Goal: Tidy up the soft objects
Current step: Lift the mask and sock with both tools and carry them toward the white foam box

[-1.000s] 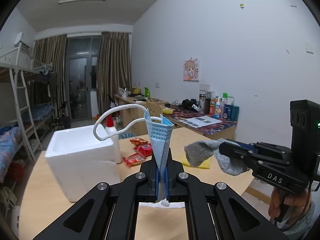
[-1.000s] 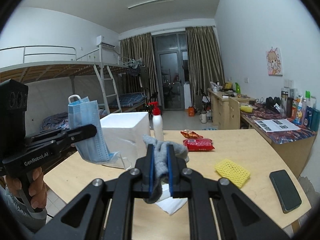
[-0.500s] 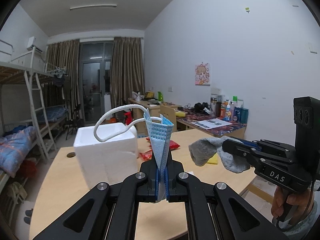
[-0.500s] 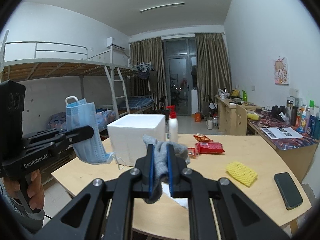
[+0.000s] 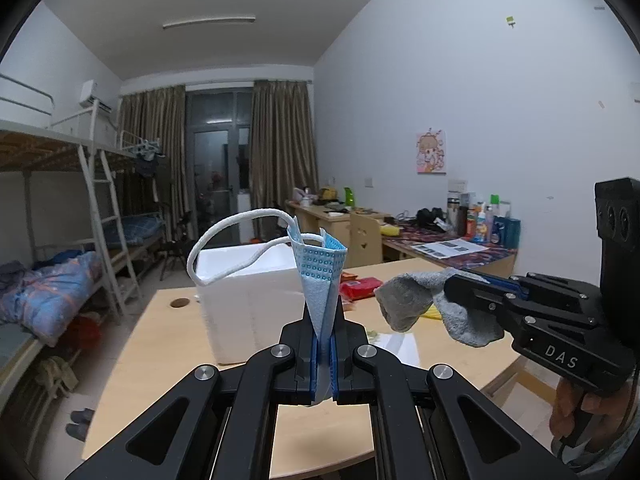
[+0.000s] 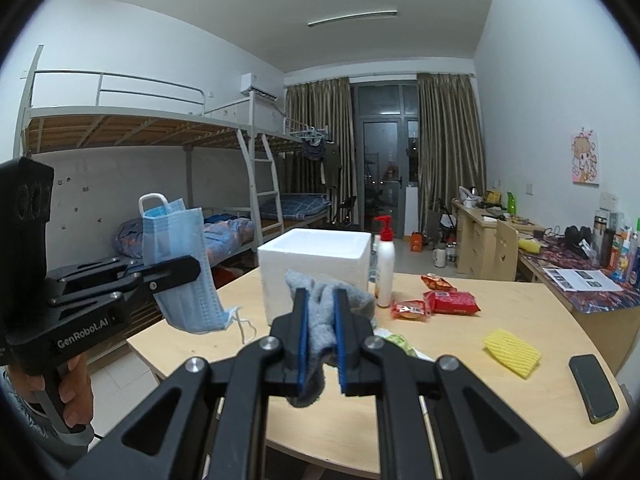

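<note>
My left gripper (image 5: 322,316) is shut on a blue face mask (image 5: 320,276), held up in the air before the table; its white ear loop arcs to the left. The mask also shows in the right wrist view (image 6: 180,268), hanging from the left gripper (image 6: 192,268). My right gripper (image 6: 320,300) is shut on a grey sock (image 6: 320,312), also above the table's near edge. The sock shows in the left wrist view (image 5: 412,300), drooping from the right gripper (image 5: 452,284). A white foam box (image 6: 316,268) stands open on the table behind both.
On the wooden table (image 6: 480,360) lie a yellow sponge (image 6: 512,352), a black phone (image 6: 594,394), red snack packets (image 6: 448,302), a pump bottle (image 6: 385,268) and white paper (image 5: 396,346). A bunk bed (image 6: 160,136) stands left, cluttered desks (image 6: 560,248) right.
Both grippers have risen and pulled back from the table with mask and sock still held. The box and table now look farther and lower.
</note>
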{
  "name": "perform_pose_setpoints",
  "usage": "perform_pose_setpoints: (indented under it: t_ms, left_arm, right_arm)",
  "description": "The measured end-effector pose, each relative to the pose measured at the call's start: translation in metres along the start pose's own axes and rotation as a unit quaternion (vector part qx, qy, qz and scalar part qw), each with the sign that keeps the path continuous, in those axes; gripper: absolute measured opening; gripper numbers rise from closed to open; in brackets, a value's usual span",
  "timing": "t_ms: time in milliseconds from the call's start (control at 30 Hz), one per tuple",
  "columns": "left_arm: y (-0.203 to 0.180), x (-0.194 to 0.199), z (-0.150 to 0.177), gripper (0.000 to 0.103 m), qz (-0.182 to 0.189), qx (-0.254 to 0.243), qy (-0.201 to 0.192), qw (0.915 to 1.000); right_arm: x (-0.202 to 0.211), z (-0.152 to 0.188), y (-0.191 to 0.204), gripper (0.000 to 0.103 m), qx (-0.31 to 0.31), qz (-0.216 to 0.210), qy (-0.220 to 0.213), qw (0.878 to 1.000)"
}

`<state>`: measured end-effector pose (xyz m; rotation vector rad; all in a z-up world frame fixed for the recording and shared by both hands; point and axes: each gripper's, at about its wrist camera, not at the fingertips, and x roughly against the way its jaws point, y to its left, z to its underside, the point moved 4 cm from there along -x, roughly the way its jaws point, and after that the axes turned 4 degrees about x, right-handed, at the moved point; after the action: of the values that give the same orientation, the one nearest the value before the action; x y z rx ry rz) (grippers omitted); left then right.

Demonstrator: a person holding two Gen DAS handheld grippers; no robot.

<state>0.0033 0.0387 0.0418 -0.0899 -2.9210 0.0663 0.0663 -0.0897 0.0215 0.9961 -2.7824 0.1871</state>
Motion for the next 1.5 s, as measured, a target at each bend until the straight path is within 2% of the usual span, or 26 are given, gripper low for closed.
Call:
perform_pose_setpoints:
  t_ms: [633, 967, 1500]
  left_arm:
    - [0.015, 0.004, 0.005, 0.004, -0.023, 0.004, 0.001, 0.9997]
    - [0.022, -0.021, 0.010, 0.004, -0.038, 0.012, 0.019, 0.9990]
    - [0.044, -0.071, -0.020, 0.004, -0.050, 0.027, 0.025, 0.9981]
  right_arm:
    - [-0.015, -0.001, 0.019, 0.015, 0.011, -0.027, 0.004, 1.000]
    - [-0.036, 0.003, 0.018, 0.015, 0.009, -0.044, 0.021, 0.999]
    - [-0.071, -0.019, 0.008, 0.015, 0.008, -0.056, 0.033, 0.998]
